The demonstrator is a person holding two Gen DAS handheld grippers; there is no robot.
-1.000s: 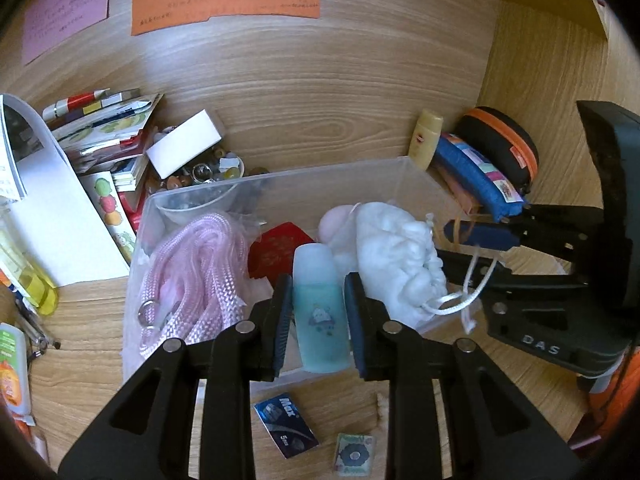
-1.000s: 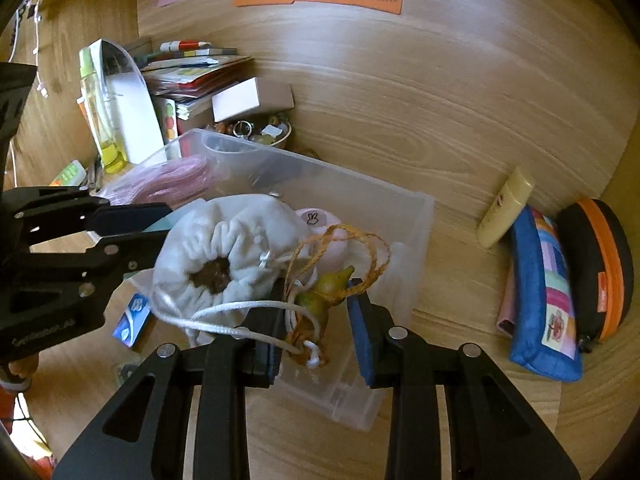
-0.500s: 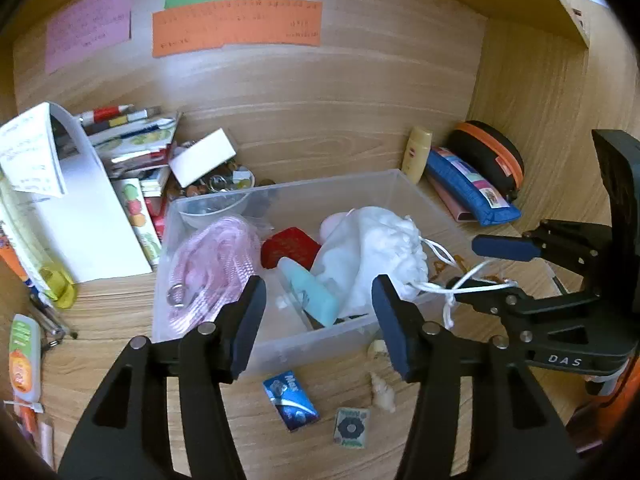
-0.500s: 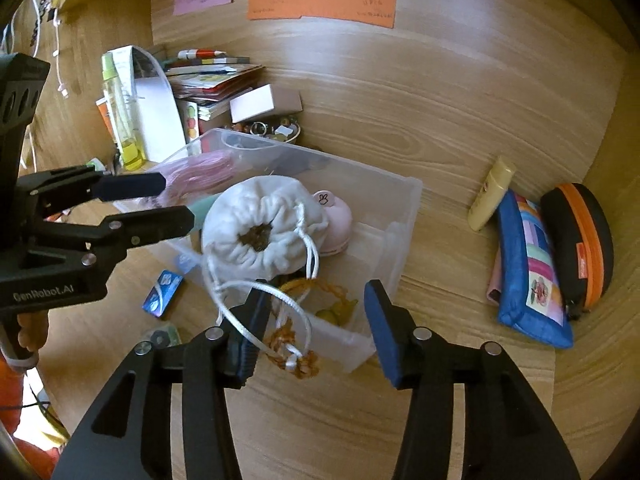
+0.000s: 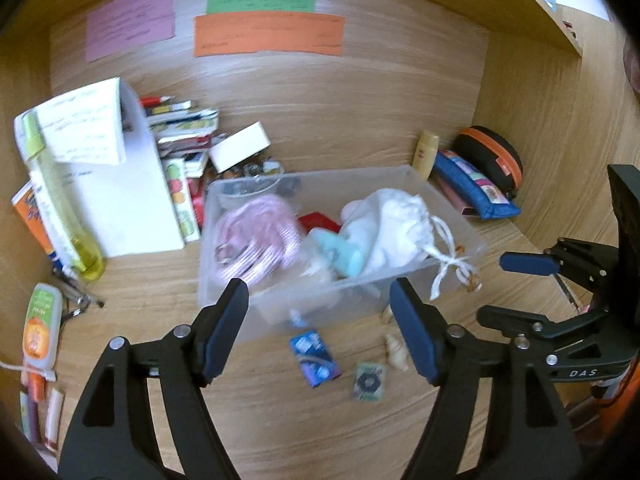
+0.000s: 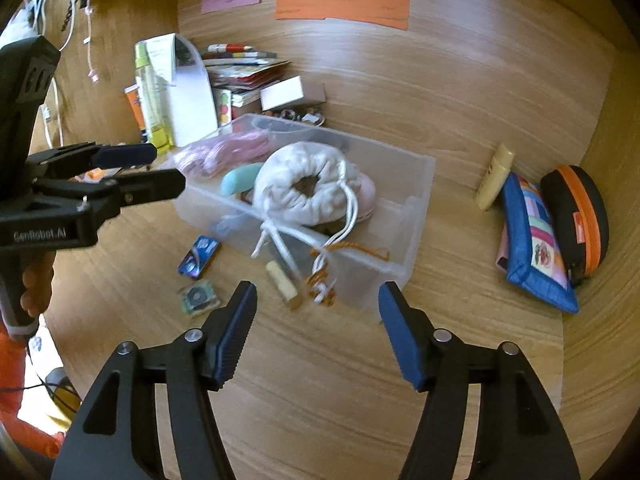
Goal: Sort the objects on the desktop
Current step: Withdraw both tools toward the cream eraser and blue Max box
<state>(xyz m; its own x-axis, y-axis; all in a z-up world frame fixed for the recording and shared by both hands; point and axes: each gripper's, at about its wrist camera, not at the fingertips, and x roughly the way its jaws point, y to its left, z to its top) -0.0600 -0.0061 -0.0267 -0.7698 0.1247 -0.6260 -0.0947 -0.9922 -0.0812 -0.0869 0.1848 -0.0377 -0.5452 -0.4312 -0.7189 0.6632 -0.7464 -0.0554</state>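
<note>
A clear plastic bin (image 5: 224, 280) (image 6: 416, 216) stands mid-desk. It holds pink rope (image 5: 260, 228), a teal bottle (image 5: 340, 252) (image 6: 240, 180), a white drawstring pouch (image 5: 396, 224) (image 6: 304, 184) and a red item (image 5: 320, 220). The pouch cords and an orange cord (image 6: 352, 246) hang over the bin's near wall. My left gripper (image 5: 320, 304) is open and empty, in front of the bin. My right gripper (image 6: 316, 304) is open and empty, in front of the bin's corner.
A blue packet (image 5: 316, 356) (image 6: 200, 256), a small square packet (image 5: 368, 380) (image 6: 198, 298) and a cream piece (image 6: 282, 280) lie in front of the bin. Books, papers and a yellow-green bottle (image 5: 56, 200) stand left. A blue pouch (image 6: 536, 240), an orange-black case (image 6: 576, 220) and a cream tube (image 6: 494, 176) lie right.
Both grippers opened and pulled back from the bin. The left let go of the teal bottle into the bin; the right let go of the cords with the small ornament at the bin's near wall.
</note>
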